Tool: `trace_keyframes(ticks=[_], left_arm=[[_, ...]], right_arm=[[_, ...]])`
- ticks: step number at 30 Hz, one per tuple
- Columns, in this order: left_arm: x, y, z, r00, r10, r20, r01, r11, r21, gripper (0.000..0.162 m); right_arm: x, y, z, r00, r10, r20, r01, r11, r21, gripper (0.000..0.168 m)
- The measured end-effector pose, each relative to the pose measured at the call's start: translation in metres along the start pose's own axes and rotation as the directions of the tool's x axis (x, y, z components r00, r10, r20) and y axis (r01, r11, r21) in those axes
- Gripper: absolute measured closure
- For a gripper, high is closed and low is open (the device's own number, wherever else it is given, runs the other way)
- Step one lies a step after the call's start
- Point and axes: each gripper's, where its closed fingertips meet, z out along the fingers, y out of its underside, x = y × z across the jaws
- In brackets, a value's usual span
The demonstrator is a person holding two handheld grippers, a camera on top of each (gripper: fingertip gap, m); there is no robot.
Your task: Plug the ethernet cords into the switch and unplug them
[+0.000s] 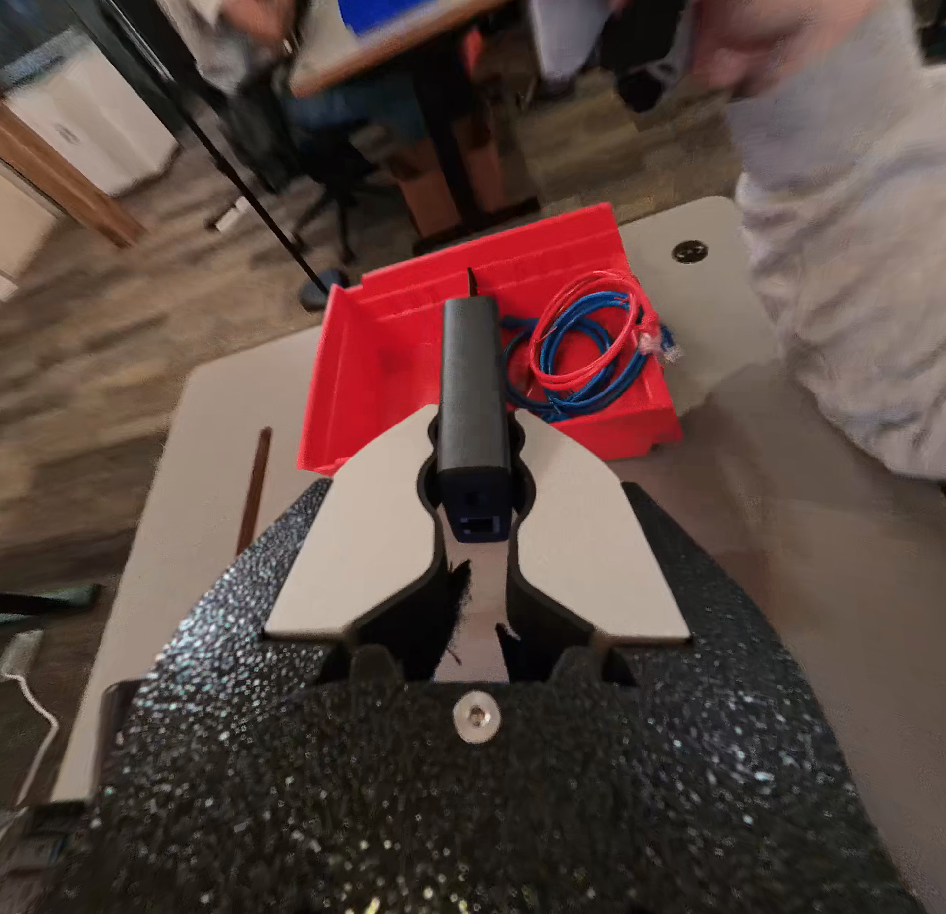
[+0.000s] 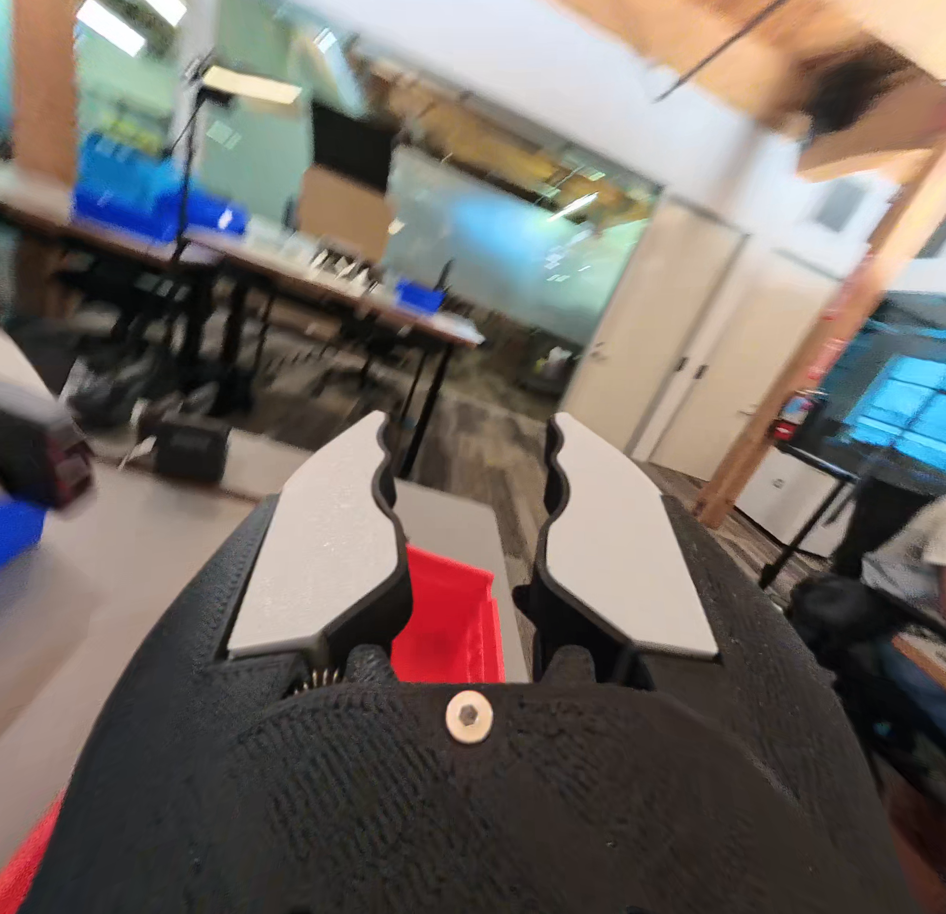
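Blurred office floor and desks lie behind the pale tabletop (image 1: 215,429) in our left wrist view, where our left hand-held gripper (image 1: 473,429) is clamped on a black rectangular device (image 1: 471,378) – held above a red bin (image 1: 379,357) containing coiled blue and red cables (image 1: 583,352). From our right wrist view, our right hand-held gripper (image 2: 468,424) stands apart and empty, raised toward the room – a corner of the red bin (image 2: 445,618) shows between its fingers.
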Motion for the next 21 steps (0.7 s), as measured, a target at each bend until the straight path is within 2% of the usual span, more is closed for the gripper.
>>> trace_keyframes(ticks=[2, 5, 7, 10, 14, 18, 21], left_arm=[[-0.012, 0.003, 0.039, 0.999, -0.04, -0.024, 0.038, 0.995, -0.093, 0.141], [-0.026, 0.022, 0.096, 0.995, -0.093, -0.043, 0.077, 0.955, -0.286, 0.14], [-0.041, 0.037, 0.127, 0.998, -0.055, -0.006, 0.048, 0.916, -0.398, 0.14], [-0.057, 0.061, 0.163, 1.0, 0.001, 0.012, 0.006, 0.826, -0.563, 0.14], [-0.061, 0.085, 0.192, 1.0, -0.015, -0.024, -0.006, 0.714, -0.7, 0.14], [-0.056, 0.103, 0.201, 0.996, 0.002, -0.093, -0.074, 0.621, -0.781, 0.14], [-0.057, 0.105, 0.208, 0.996, 0.01, -0.089, -0.076, 0.609, -0.789, 0.136]], right_arm=[[0.005, -0.01, -0.008, 0.995, 0.056, -0.077, -0.05, 0.996, 0.078, 0.123], [0.004, -0.018, -0.009, 0.997, -0.035, -0.071, 0.041, 0.996, 0.073, 0.127], [0.009, -0.019, -0.014, 0.992, -0.083, -0.096, 0.09, 0.994, 0.068, 0.127], [0.026, -0.015, -0.024, 0.986, -0.058, -0.153, 0.07, 0.995, 0.069, 0.128], [0.041, -0.009, -0.028, 0.984, -0.01, -0.177, 0.027, 0.995, 0.094, 0.132], [0.041, -0.004, -0.021, 0.991, 0.052, -0.125, -0.036, 0.991, 0.127, 0.134], [0.041, 0.005, -0.016, 0.991, 0.068, -0.119, -0.055, 0.993, 0.107, 0.134]])
